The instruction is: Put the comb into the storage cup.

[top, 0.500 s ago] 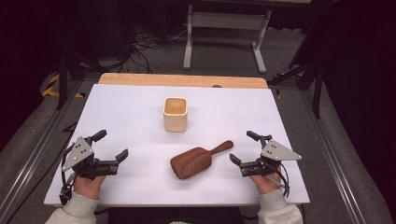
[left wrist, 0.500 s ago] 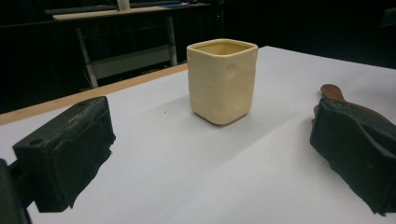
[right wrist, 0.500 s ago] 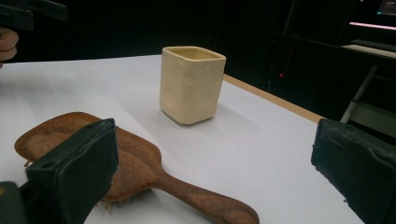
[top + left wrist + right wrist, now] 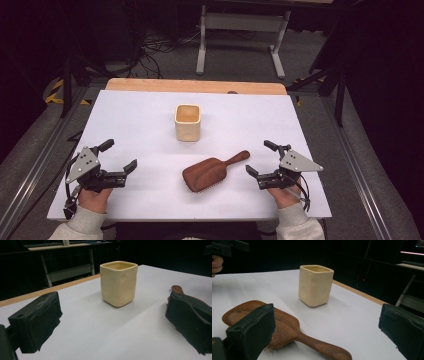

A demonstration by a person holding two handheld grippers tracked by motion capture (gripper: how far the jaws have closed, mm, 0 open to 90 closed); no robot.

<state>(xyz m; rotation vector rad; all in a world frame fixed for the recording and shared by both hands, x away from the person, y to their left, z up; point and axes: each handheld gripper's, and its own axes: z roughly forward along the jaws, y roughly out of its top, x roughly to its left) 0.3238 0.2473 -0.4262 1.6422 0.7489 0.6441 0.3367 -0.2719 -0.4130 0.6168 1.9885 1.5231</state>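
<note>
The left gripper (image 4: 121, 157) has its fingers (image 4: 35, 322) spread wide with nothing between them but bare white surface (image 4: 140, 125); it sits near the front-left corner of the surface, held in the person's left hand (image 4: 92, 197), whose pale sleeve comes in over the front edge. The right gripper (image 4: 262, 157) mirrors it near the front-right corner — its fingers (image 4: 252, 330) are likewise spread, gripping nothing, and the right hand (image 4: 282, 195) holds it from behind. A grey three-cornered plate tops each gripper.

Between the two grippers, close to the front edge and a little right of the middle, lies a wooden hairbrush (image 4: 212, 172). It rests bristles down, its oval head toward the front edge and its handle angled toward the back-right. The handle's end lies near the right gripper's fingers but apart from them; in the right gripper view the brush (image 4: 287, 332) lies just ahead of the left-hand finger, its short bristles showing under the head.

Farther back, about the middle of the surface, stands a cream square cup (image 4: 188, 122) — upright, open at the top, with dimpled walls. It is well apart from the brush and from both grippers. In the left gripper view the cup (image 4: 118, 283) stands ahead between the two fingers, and the tip of the brush handle peeks above the right-hand finger.

A bare wooden strip (image 4: 195, 86) runs along the back edge of the surface.
</note>
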